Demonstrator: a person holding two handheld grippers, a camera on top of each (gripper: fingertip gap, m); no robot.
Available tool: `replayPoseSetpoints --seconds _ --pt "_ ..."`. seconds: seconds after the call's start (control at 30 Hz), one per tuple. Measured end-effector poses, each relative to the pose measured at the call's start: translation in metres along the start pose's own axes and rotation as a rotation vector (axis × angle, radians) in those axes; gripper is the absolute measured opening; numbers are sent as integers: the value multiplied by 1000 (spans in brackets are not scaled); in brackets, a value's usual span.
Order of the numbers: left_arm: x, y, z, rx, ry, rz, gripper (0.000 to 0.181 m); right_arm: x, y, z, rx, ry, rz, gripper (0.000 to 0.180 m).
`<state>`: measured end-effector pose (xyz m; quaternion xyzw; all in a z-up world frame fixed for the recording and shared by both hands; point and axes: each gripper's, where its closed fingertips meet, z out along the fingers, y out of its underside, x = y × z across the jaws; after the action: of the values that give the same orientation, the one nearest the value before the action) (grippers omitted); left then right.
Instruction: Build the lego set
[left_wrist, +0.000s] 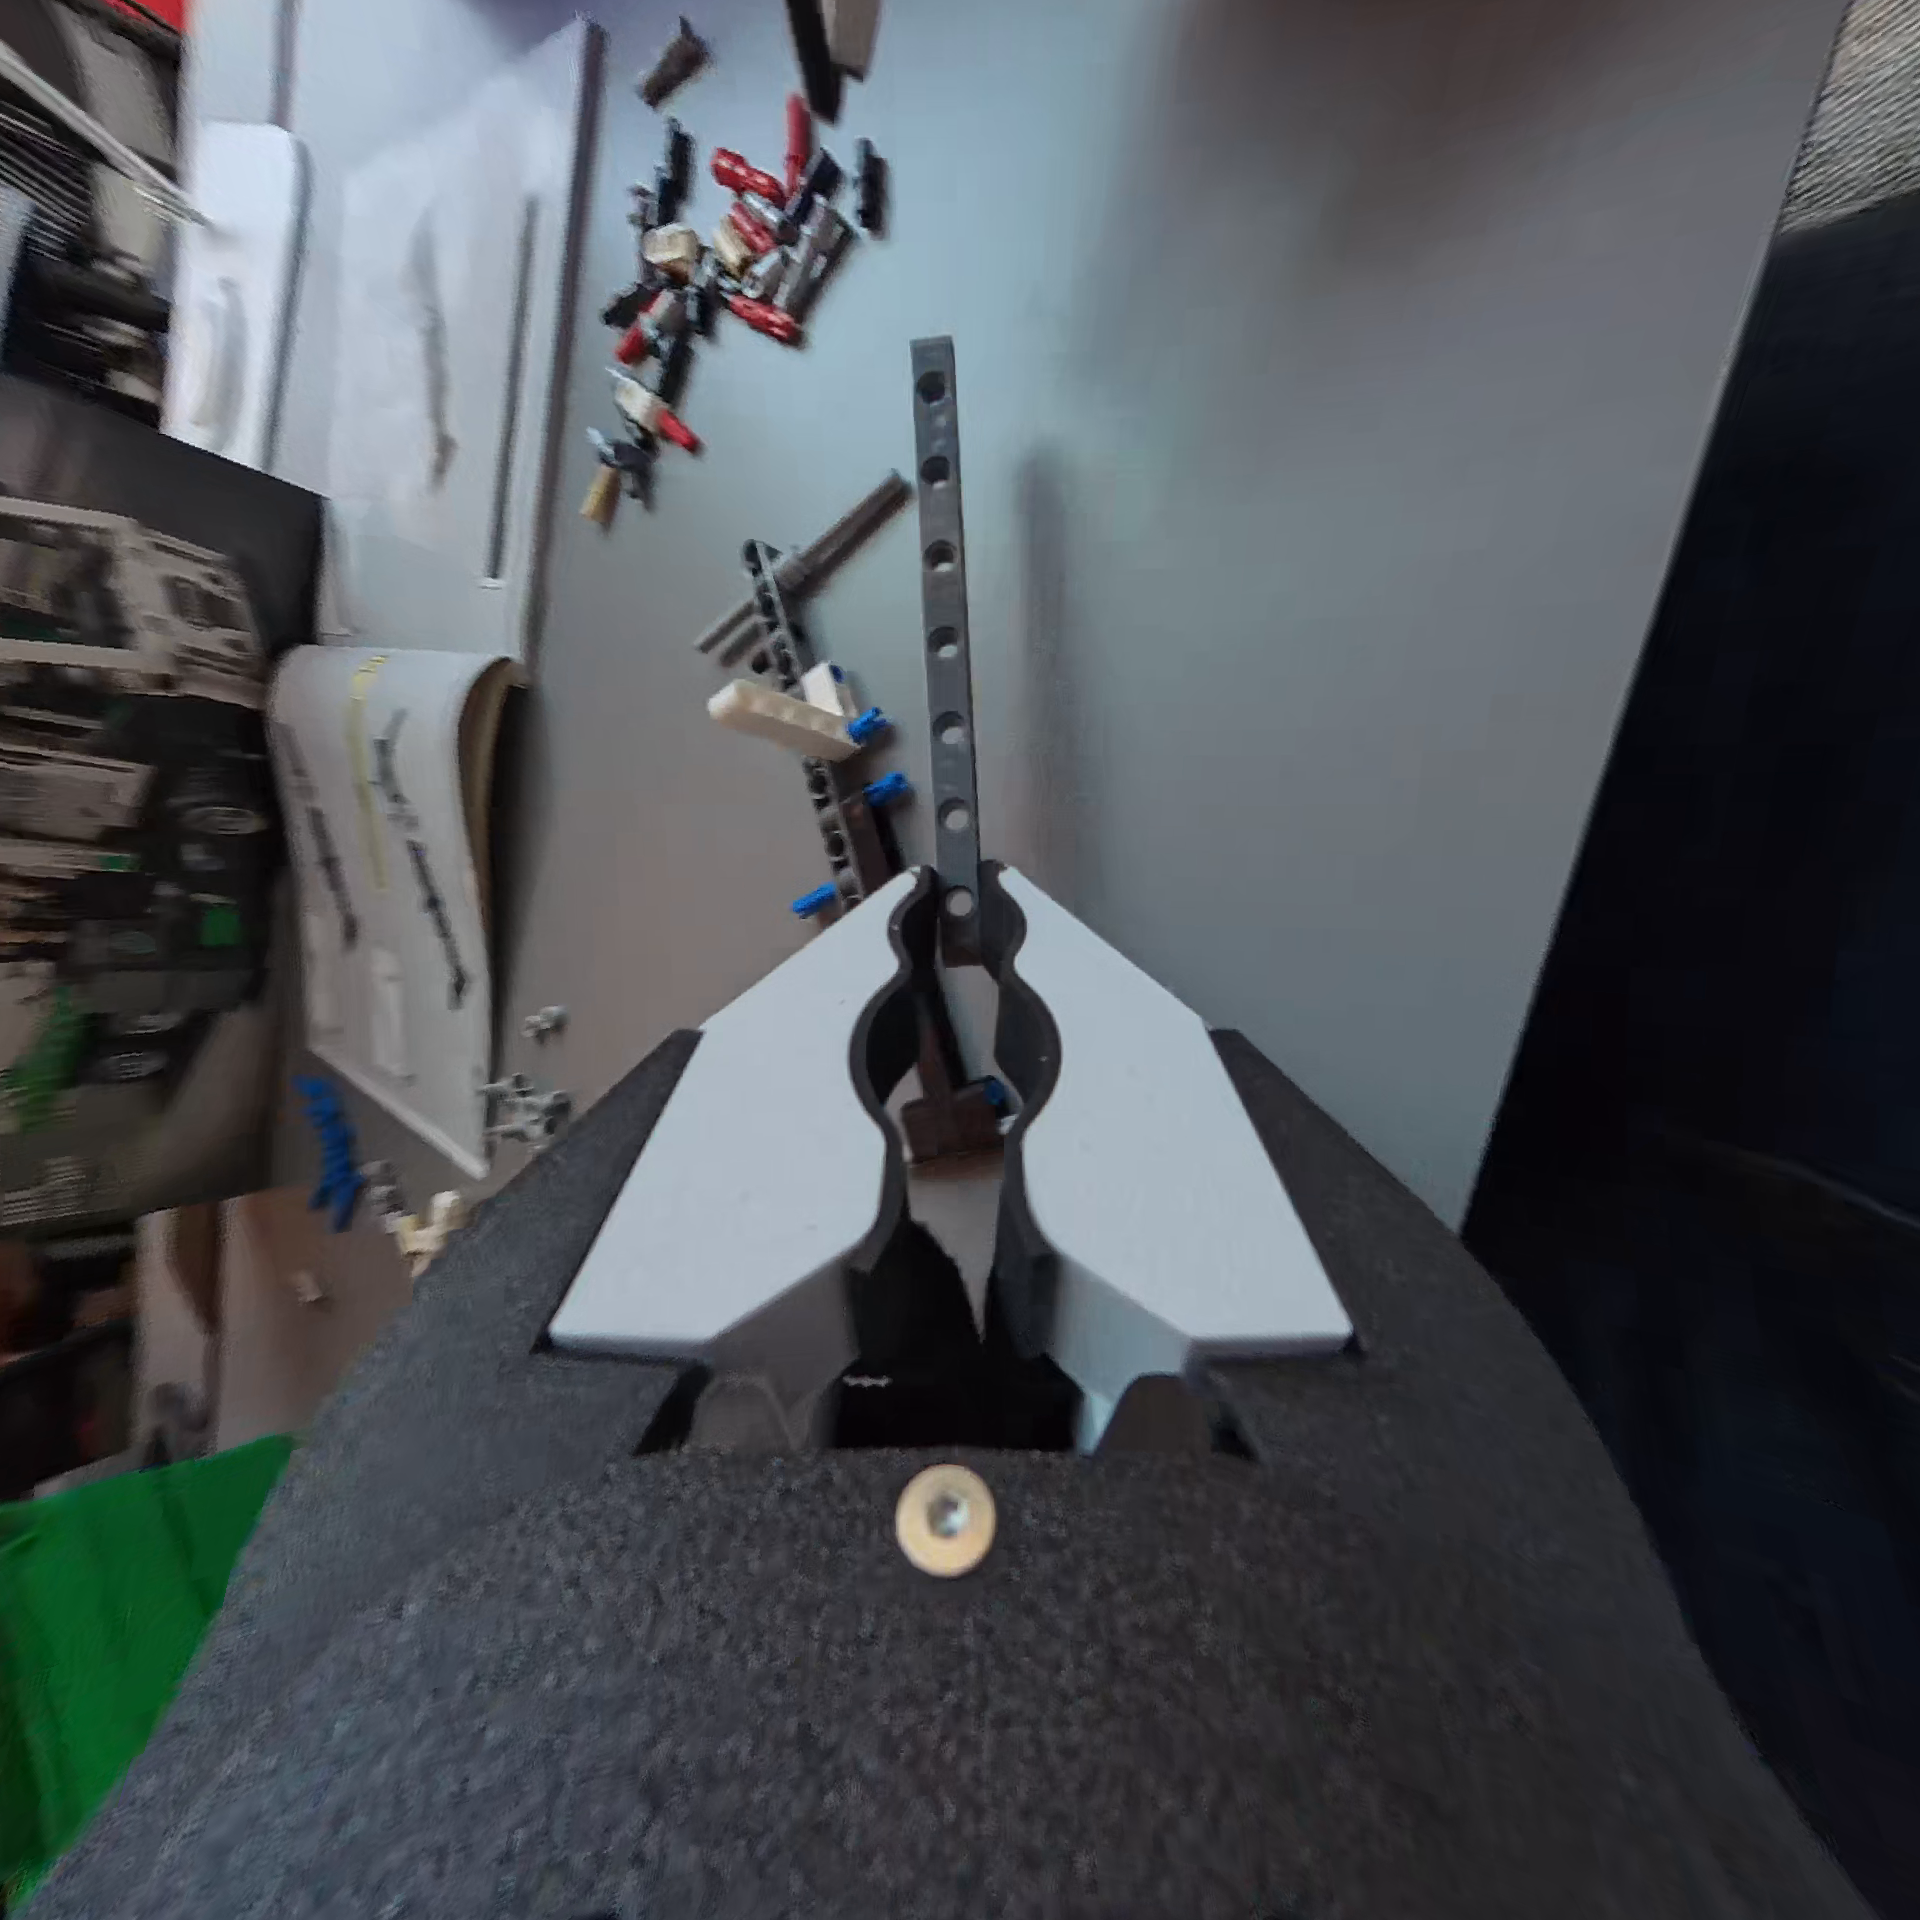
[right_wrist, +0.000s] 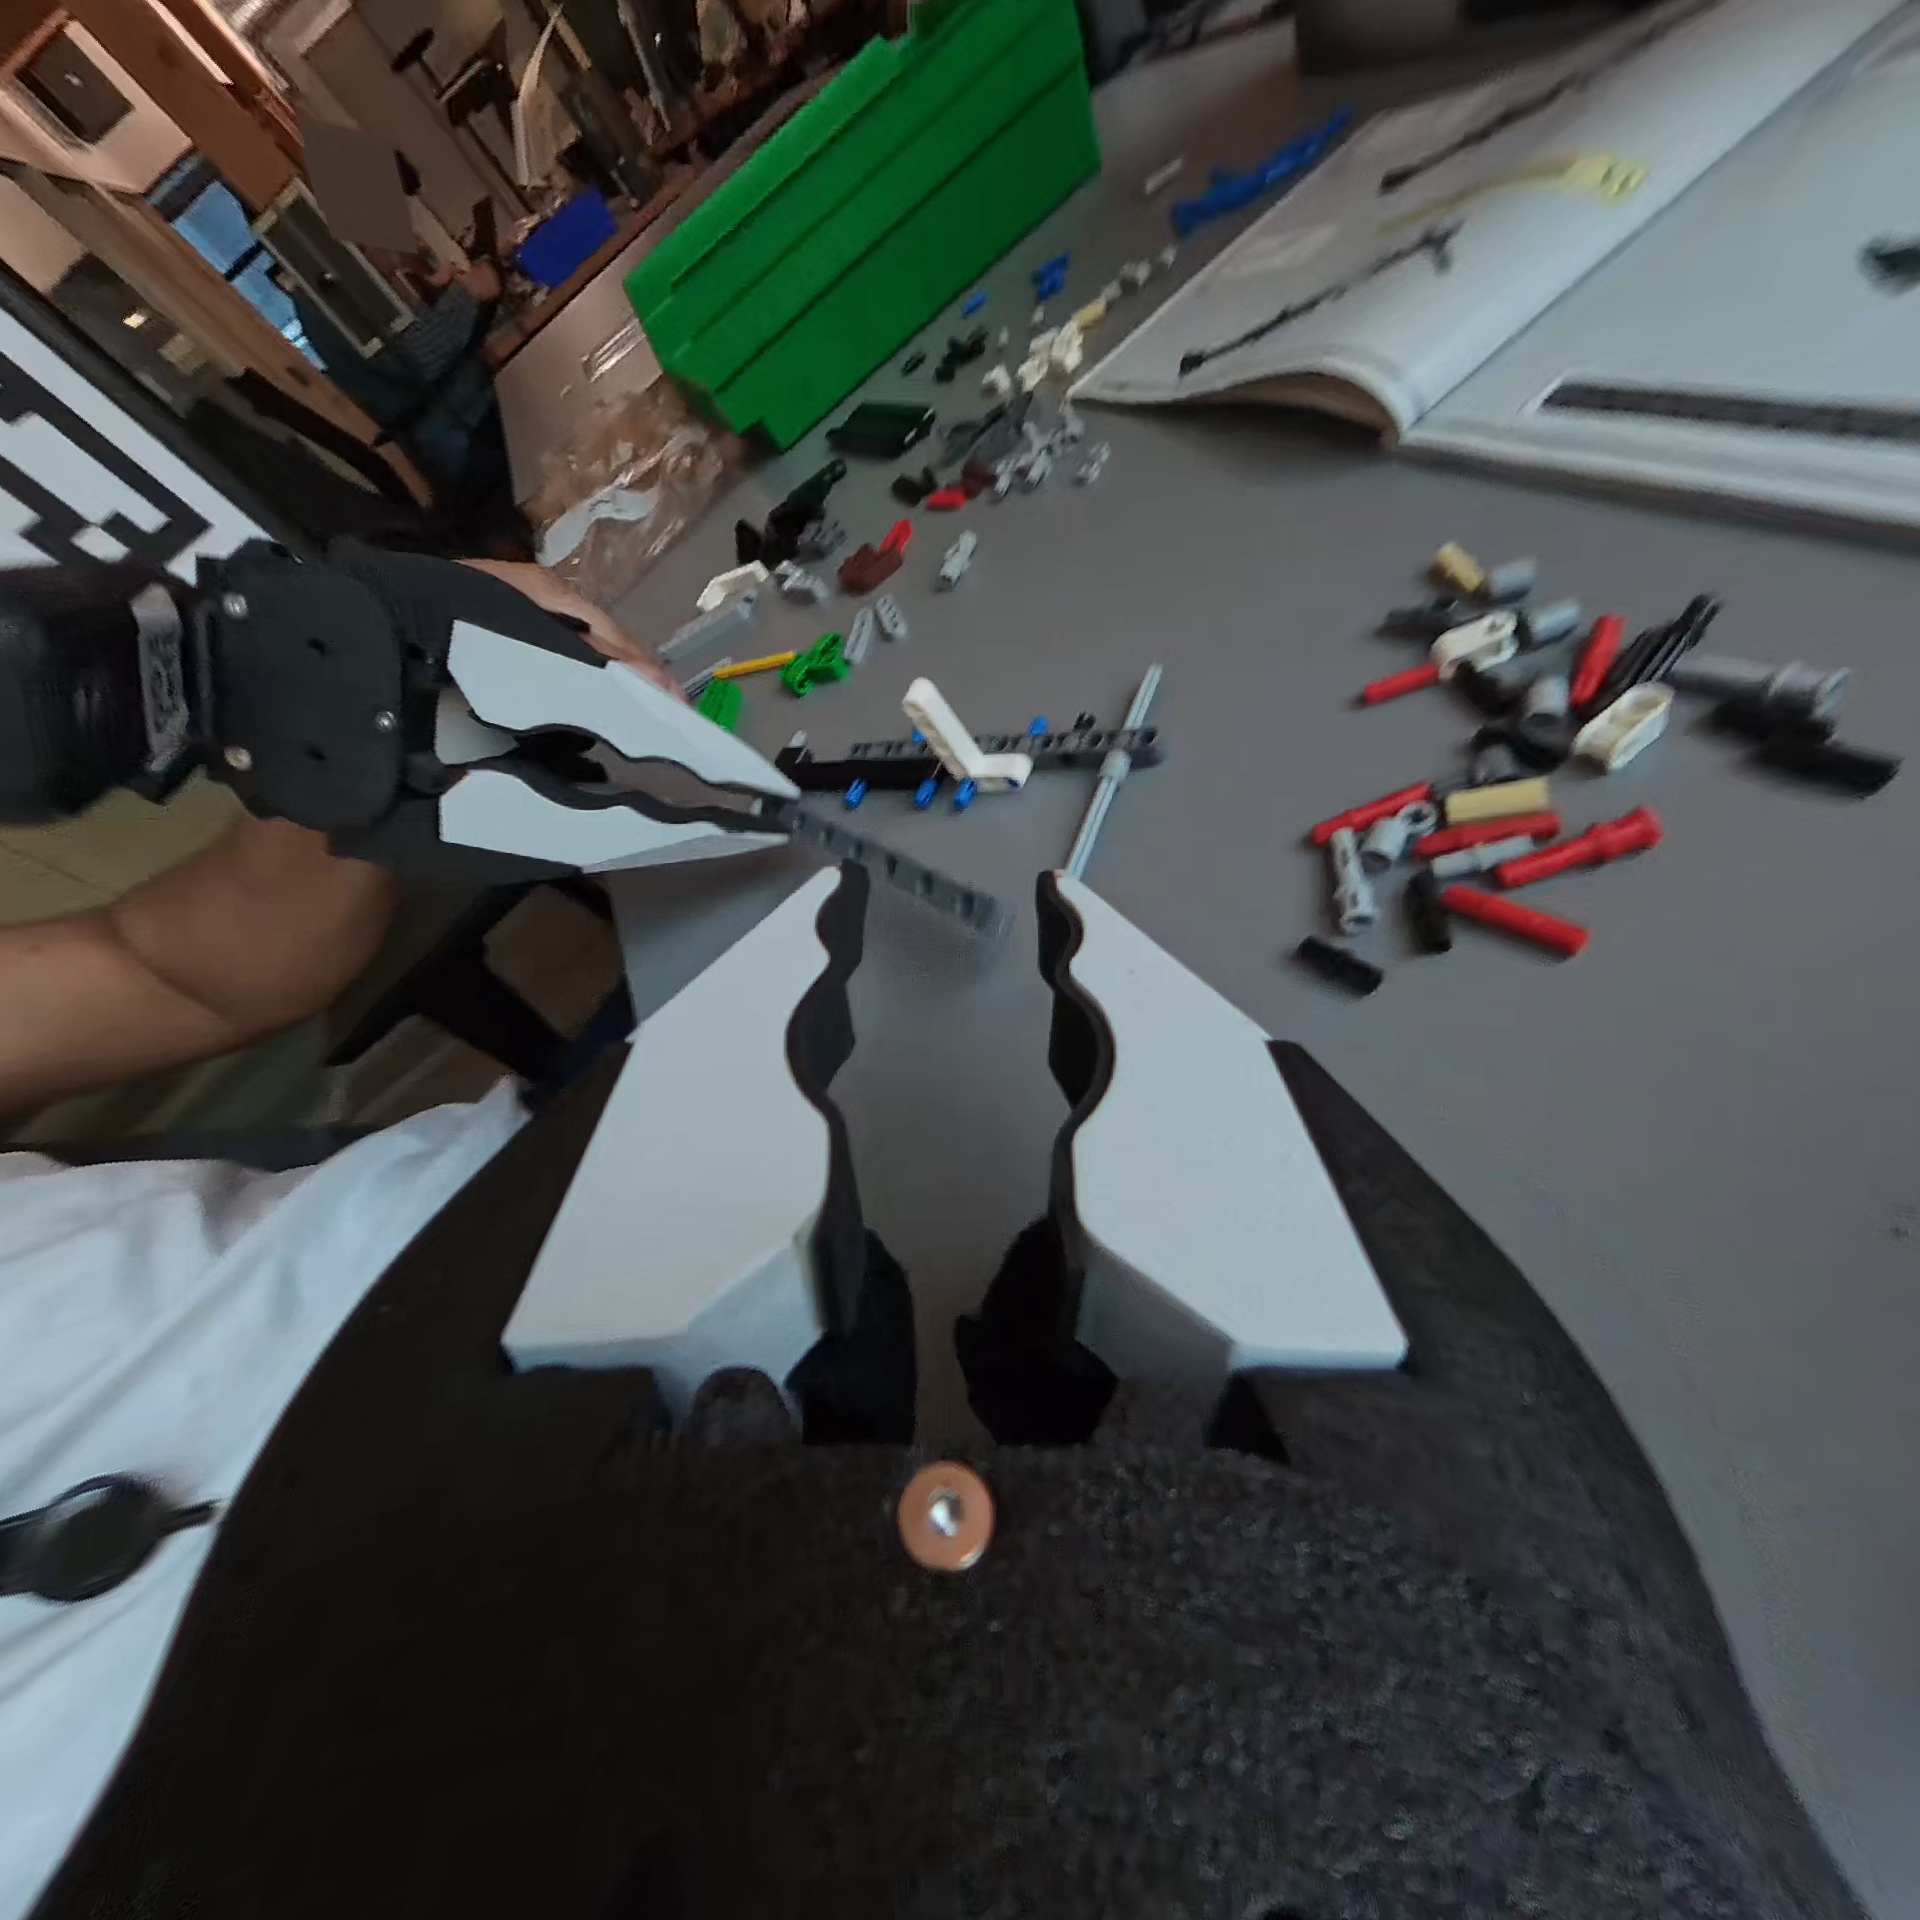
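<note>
- While my left gripper (left_wrist: 961, 894) clamps one end of the long dark-grey holed lego beam (left_wrist: 945, 623), that beam sticks out above the grey tabletop (left_wrist: 1299, 520).
- My right gripper (right_wrist: 945, 883) is spread wide with nothing in it, its tips just beside the beam's free end.
- Beyond lies a black beam assembly with a white angled piece and blue pins (right_wrist: 966, 753).
- Farther off sit a loose pile of red, grey and black pins (right_wrist: 1496, 790), an open instruction booklet (right_wrist: 1455, 312) and a green plastic bin (right_wrist: 862, 229).
</note>
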<state>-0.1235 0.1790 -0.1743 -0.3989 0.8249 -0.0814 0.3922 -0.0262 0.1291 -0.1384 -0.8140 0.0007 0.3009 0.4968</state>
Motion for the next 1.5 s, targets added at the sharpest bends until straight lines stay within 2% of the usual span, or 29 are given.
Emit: replayPoseSetpoints --seconds 0.07,0.17,0.27,0.43,0.47,0.53,0.63,0.8,0.9,1.0,1.07,1.13,1.27,1.37,1.5 --pt "-11 -7 -7 7 -181 132 7 -6 4 3 -36 -74 125 39" --pt "-10 -22 -18 59 -295 242 7 -10 -11 8 67 -112 82 30" --pt "-14 -28 -25 88 -340 250 6 -21 -5 12 33 -170 48 30" --pt "-9 -36 -34 159 -312 219 6 -39 -2 9 33 -255 -17 29" --pt "-6 -37 -34 161 -301 219 6 -42 -1 9 26 -262 -32 15" --pt "-10 -37 -35 157 -317 209 6 -54 -2 5 43 -317 -77 8" --pt "-6 -35 -34 182 -246 146 7 -58 3 6 15 -324 -107 6" --pt "11 -36 -43 285 187 -107 18 -65 11 8 -28 -338 -202 7" --pt "7 -30 -50 261 377 -194 25 -72 14 8 -38 -368 -225 7" --pt "14 -20 -49 209 505 -222 24 -75 9 7 -10 -385 -232 7" --pt "17 -19 -46 218 534 -240 22 -76 9 6 -7 -393 -233 7" --pt "21 -21 -47 249 567 -263 9 -75 10 7 -8 -391 -233 7" --pt "19 -21 -42 265 561 -343 8 -70 8 9 0 -365 -219 7" --pt "17 -13 -35 211 533 -442 8 -49 2 15 11 -252 -156 19" --pt "18 0 -18 90 431 -534 8 -23 -26 -3 189 -164 -89 31"
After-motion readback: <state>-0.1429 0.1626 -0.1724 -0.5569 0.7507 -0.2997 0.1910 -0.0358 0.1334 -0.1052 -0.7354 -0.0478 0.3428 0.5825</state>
